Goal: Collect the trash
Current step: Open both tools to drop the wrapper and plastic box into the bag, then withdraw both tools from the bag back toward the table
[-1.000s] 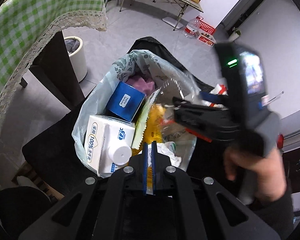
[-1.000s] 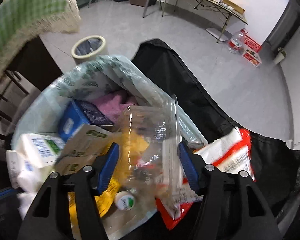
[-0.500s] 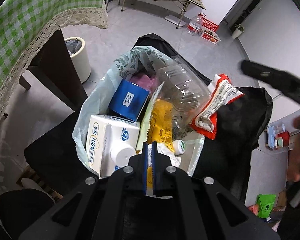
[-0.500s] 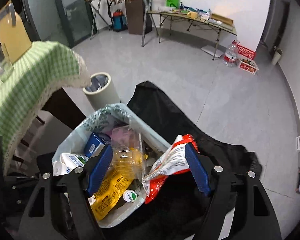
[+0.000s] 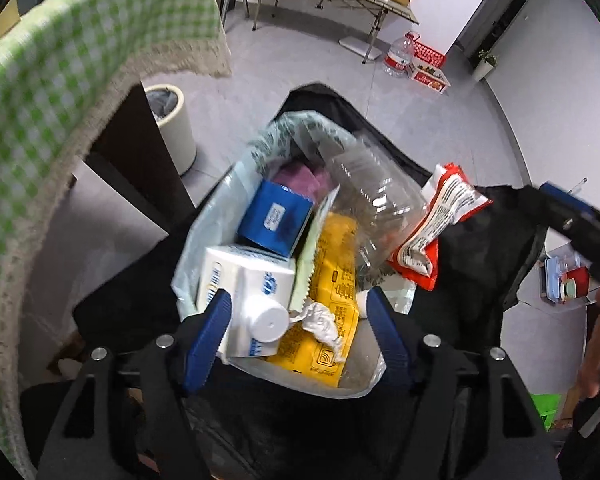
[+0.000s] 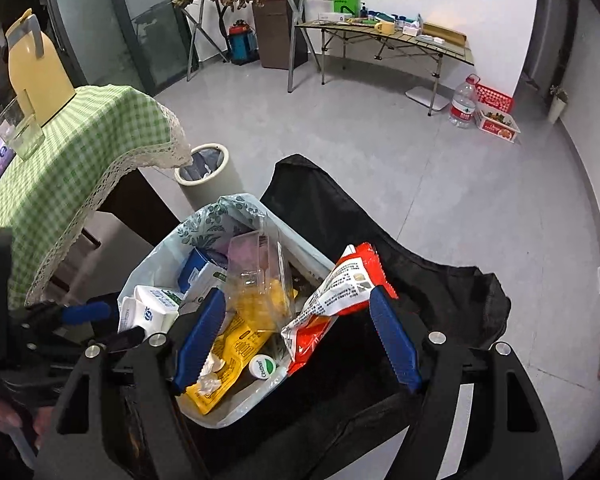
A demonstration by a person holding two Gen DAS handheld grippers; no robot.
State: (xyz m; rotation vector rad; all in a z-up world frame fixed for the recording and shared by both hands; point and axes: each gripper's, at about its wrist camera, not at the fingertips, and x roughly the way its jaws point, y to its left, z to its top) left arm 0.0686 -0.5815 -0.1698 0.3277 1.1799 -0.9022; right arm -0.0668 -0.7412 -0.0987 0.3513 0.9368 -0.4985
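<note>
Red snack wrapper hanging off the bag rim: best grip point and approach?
Probably the red snack wrapper by its raised crumpled upper end, from above on the side away from the trash bag. That end stands free over the black fabric, while its lower end tucks beside the clear plastic container.

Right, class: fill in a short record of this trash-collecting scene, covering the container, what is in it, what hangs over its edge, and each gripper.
container: pale plastic bag, mouth open, on a black fabric seat
contents: white carton, blue box, yellow packet, clear plastic bottle, crumpled tissue
over the edge: red and white wrapper
left gripper: jaws opening, nothing gripped
right gripper: open, above the bag, nothing gripped
</note>
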